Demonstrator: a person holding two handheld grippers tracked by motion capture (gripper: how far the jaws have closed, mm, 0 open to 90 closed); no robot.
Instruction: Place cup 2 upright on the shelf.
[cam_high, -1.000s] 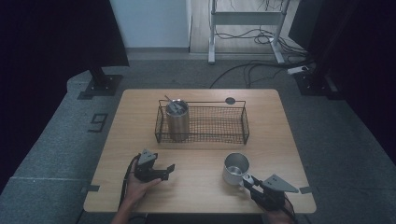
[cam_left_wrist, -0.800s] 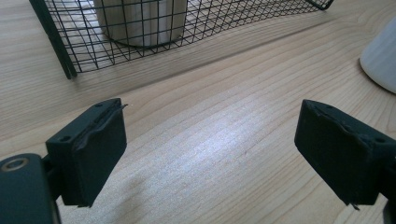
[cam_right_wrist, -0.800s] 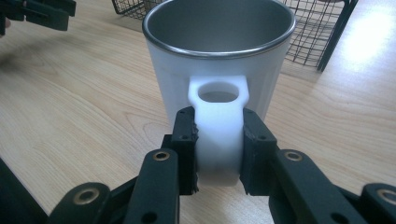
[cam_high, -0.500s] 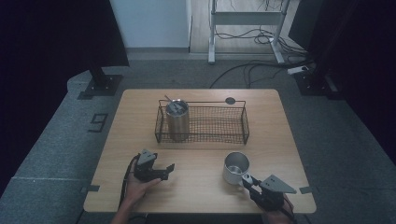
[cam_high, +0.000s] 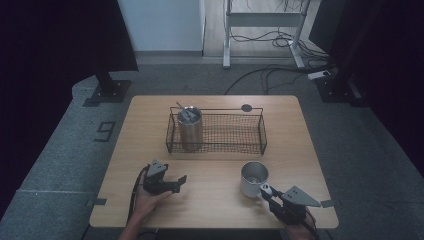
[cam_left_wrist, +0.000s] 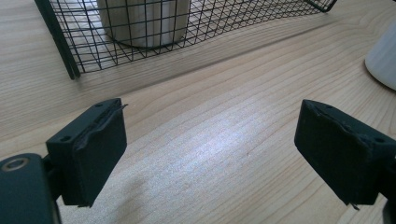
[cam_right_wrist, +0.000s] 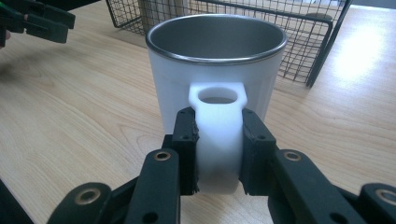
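A white mug (cam_high: 254, 177) with a metal rim stands upright on the wooden table (cam_high: 215, 210), in front of the basket's right part. My right gripper (cam_high: 265, 190) comes in from the near right and is shut on its white handle (cam_right_wrist: 219, 135), one pad on each side. The mug (cam_right_wrist: 215, 60) rests on the table. My left gripper (cam_high: 179, 183) lies at the near left, open, with bare wood between its jaws (cam_left_wrist: 212, 144). The mug's edge (cam_left_wrist: 385, 56) shows at the right of the left gripper view.
A black wire basket (cam_high: 215, 150) sits mid-table with a steel tumbler (cam_high: 190, 127) standing in its left end, something metal sticking out of it. A small dark disc (cam_high: 246, 107) lies behind the basket. The left gripper (cam_right_wrist: 42, 21) shows at the top left of the right gripper view.
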